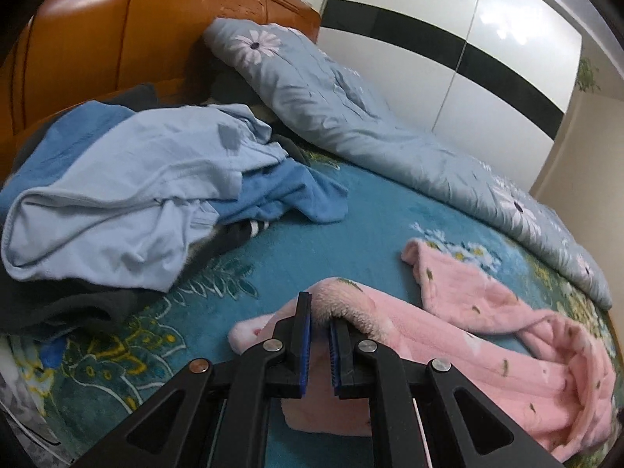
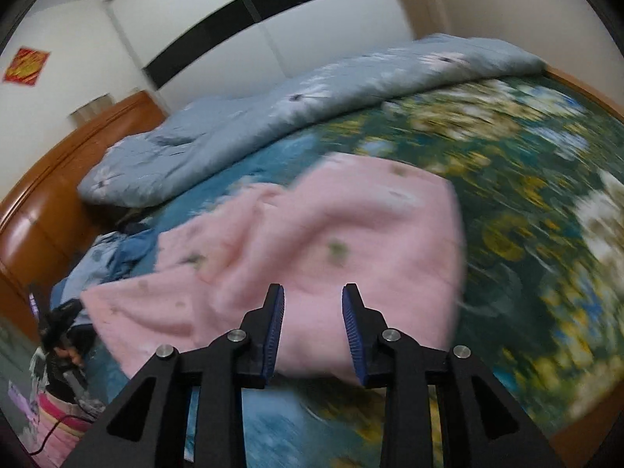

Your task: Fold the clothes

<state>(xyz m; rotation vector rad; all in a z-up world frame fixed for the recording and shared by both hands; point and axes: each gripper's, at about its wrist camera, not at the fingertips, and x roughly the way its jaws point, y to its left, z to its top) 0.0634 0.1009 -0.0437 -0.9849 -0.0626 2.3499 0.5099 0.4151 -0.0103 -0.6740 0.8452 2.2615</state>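
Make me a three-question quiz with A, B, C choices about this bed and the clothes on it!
1. Where is the quilt?
A. along the bed's far side
B. on the floor
C. under the pile

2. What colour is the garment in the left gripper?
A. green
B. pink
C. white

3. How is the right gripper?
A. shut on the quilt
B. shut on the garment
C. open

Answers: 1 A, it lies by the wardrobe. 2 B, pink fleece sits between the fingers. 3 C, the fingers stand apart with nothing clamped.
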